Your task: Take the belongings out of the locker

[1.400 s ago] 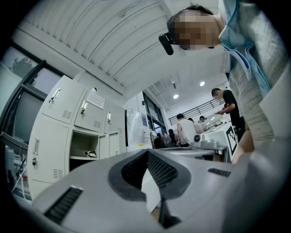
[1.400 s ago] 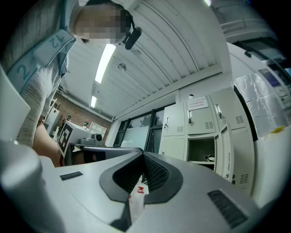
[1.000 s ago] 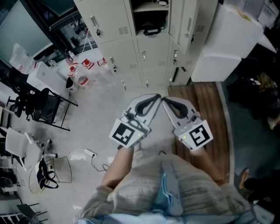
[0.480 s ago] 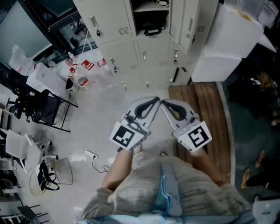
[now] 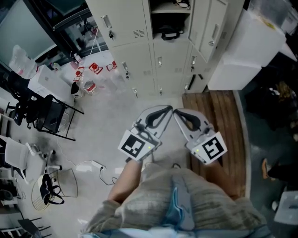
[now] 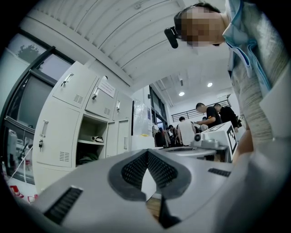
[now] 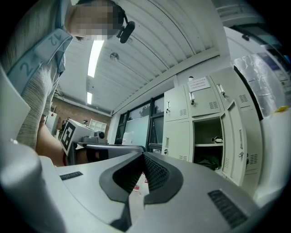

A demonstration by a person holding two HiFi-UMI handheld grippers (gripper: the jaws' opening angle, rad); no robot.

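Locker (image 5: 160,21) nearer now; dark item (image 5: 170,33) inside indistinct, upper shelf (image 5: 167,10) cut off.

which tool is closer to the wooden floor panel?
Right. The right tool hangs over the left edge of the wooden panel; the left tool is over grey floor, further left.

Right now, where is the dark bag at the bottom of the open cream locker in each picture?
Head view: the dark bag sits near the top edge, about the middle, inside the open compartment.
Left gripper view: the dark bag is left of centre, under the shelf.
Right gripper view: the dark bag is right of centre, under the shelf.
Shared landmark: the cream metal locker door, swung open just right of the bag.
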